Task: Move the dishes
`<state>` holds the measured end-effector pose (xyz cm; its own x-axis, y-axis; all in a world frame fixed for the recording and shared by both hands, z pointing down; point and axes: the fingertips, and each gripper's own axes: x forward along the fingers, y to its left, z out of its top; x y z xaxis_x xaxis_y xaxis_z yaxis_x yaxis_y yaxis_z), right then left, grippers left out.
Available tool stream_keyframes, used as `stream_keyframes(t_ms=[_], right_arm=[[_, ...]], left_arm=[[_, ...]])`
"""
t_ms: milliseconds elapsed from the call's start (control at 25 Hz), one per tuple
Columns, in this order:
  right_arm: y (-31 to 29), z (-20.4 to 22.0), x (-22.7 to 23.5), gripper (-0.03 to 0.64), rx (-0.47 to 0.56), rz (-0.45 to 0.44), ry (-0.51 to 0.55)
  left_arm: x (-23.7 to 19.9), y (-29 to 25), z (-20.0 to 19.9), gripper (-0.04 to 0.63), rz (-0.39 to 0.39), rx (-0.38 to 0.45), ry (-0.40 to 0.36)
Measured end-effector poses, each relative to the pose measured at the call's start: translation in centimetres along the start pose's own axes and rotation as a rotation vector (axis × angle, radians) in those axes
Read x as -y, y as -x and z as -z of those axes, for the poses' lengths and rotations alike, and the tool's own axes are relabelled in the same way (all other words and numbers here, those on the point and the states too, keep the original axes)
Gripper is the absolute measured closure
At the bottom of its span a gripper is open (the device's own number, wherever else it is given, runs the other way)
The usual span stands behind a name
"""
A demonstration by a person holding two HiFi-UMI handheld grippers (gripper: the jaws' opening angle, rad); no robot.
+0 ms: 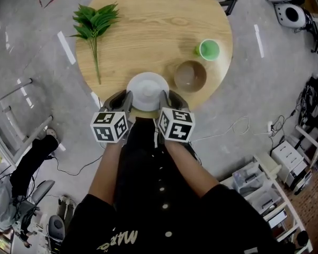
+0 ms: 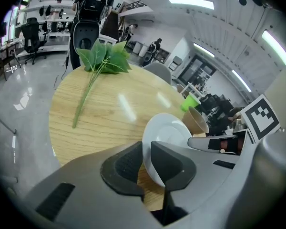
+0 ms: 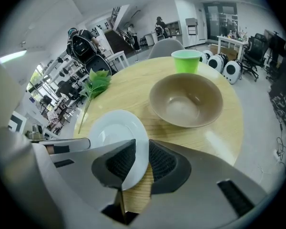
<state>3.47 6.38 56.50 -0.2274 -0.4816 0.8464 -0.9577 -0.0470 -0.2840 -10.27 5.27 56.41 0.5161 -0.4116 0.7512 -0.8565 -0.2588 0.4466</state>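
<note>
White plate (image 1: 147, 89) sits at the table's (image 1: 148, 20) near edge, roughly centred and partly overhanging the rim nearest the person. Can't tell if it rests on the wood or is lifted just off it. Left claw (image 1: 128, 97) is clenched on the plate's left rim. In the left gripper view the thin rim of the plate (image 2: 167, 130) runs between the two dark ribbed pads of that claw (image 2: 147, 161), with the pads closed down on it. Right claw (image 1: 165, 97) does the same on the right rim. In the right gripper view the plate (image 3: 109, 132) edge is pinched between that claw's (image 3: 142, 160) pads. Both claws come in from off the table's near edge and point down, with the marker cubes side by side just outside the rim. Brown bowl (image 1: 190, 75) is empty and upright on the table's near-right part, just beside the plate and not touching it; it also shows in the side views (image 2: 198, 120) (image 3: 186, 99). Green cup (image 1: 209, 49) stands upright close to the table's right edge, just past the bowl (image 3: 186, 61). Leafy green sprig (image 1: 95, 23) lies flat on the table's left part, leaves toward the far side and stem toward the near edge. The round wood-grain table stands on a glossy grey floor (image 1: 265, 89), with cables off its near-right side.
</note>
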Motion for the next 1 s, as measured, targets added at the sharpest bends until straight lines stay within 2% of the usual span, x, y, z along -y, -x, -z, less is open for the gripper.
stream_keyframes(t_ms=[320,680,800,880,920,1000], right_arm=[[-0.29,0.40,0.26,0.537,-0.004,-0.014,-0.002],[-0.45,0.50,0.45,0.529,0.004,-0.017,0.041],[-0.40,0.39,0.53,0.527,0.016,-0.014,0.057],[-0.22,0.24,0.72,0.501,0.031,-0.003,0.078],[-0.07,0.18,0.81,0.482,0.039,-0.001,0.088],[0.33,0.22,0.83,0.485,0.053,-0.010,0.104]], left_arm=[[-0.04,-0.48,0.08,0.525,-0.015,-0.007,-0.022],[0.14,-0.71,0.44,0.522,-0.036,-0.010,-0.053],[0.16,-0.75,0.36,0.517,-0.050,-0.003,-0.083],[0.13,-0.72,0.36,0.502,-0.065,-0.002,-0.116],[0.18,-0.70,0.38,0.466,-0.068,-0.003,-0.133],[0.42,-0.56,0.45,0.437,-0.062,0.002,-0.158]])
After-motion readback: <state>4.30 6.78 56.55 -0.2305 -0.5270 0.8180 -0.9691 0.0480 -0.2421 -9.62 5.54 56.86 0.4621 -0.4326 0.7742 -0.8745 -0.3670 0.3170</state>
